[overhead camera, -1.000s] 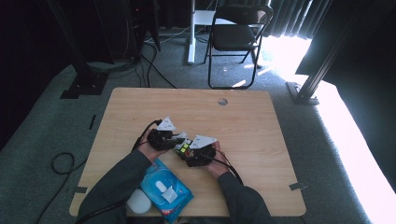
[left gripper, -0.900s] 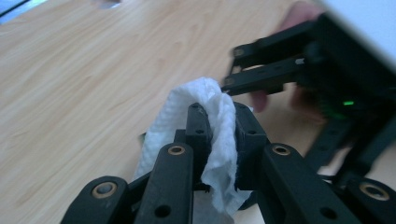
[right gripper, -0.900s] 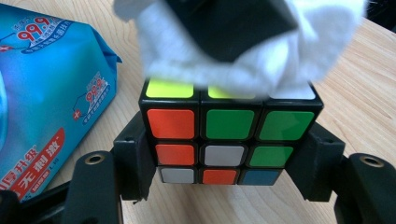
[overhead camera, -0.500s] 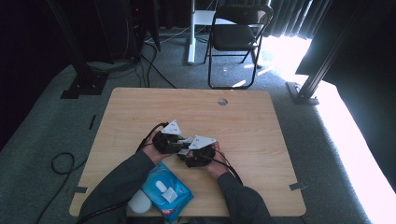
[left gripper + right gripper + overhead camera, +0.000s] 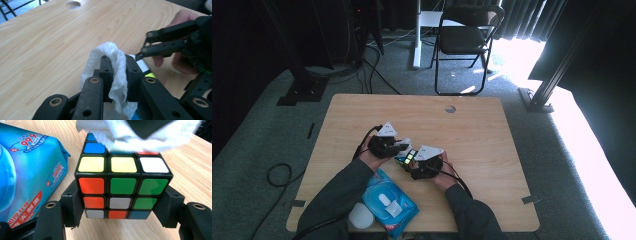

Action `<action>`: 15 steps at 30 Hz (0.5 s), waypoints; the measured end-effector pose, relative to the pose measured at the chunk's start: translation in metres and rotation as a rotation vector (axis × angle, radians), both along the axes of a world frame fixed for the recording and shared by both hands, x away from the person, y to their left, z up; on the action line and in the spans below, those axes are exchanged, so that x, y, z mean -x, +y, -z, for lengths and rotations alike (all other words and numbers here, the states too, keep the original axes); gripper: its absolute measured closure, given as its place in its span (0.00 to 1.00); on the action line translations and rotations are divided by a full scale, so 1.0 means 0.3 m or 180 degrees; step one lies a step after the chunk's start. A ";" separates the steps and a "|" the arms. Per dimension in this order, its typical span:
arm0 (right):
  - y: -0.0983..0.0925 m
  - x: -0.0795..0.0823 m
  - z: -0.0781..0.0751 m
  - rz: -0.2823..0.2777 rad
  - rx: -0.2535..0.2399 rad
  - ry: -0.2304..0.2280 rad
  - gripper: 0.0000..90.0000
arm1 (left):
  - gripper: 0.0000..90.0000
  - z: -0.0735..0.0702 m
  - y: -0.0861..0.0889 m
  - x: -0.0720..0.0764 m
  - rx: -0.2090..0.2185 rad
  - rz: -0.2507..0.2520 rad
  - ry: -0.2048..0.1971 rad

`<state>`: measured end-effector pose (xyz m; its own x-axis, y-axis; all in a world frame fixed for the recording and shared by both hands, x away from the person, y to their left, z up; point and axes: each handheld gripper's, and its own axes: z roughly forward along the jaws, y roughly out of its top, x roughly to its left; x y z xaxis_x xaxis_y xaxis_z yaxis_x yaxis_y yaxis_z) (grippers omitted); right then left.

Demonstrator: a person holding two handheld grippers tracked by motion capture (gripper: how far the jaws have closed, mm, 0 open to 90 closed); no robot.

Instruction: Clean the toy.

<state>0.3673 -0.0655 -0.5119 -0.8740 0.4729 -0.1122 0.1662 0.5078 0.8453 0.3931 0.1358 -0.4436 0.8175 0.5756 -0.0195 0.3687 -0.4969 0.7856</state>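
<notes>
The step in hand looks like wiping a puzzle cube [image 5: 123, 185] clean with a wet wipe [image 5: 115, 75]

The cube sits near the middle of the wooden table [image 5: 492, 130], a little toward the person's edge, just beyond the blue pack of wipes [image 5: 388, 201]. The right gripper [image 5: 122, 207] holds it, one black jaw pressed flat against each side of the cube, so the orange-and-green face looks back at that gripper's camera and the yellow-and-white row faces up

The left gripper [image 5: 117, 72] has its jaws pressed together on a fold of the white wipe, which bulges above the tips and hangs down between them. In the right gripper view the wipe lies on the far part of the cube's top face, covering the back row of stickers; the front row is bare

My judgement: the top face is partly done. The next move calls for drawing the wipe toward the front edge of the cube with light pressure, while the right gripper stays firm, since a hard push could twist a layer or slide the cube out of its hold
</notes>
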 end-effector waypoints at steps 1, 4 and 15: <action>-0.002 0.000 -0.001 0.0007 -0.0006 0.0001 0.38 | 0.89 0.000 0.016 -0.005 0.0026 -0.0051 0.0018; -0.008 -0.001 -0.005 0.0016 -0.0023 -0.0003 0.38 | 0.88 0.005 0.041 -0.010 0.0098 -0.0114 0.0072; -0.013 0.002 -0.017 0.0006 -0.0071 -0.0014 0.38 | 0.89 0.027 0.077 -0.011 0.0140 -0.0171 0.0176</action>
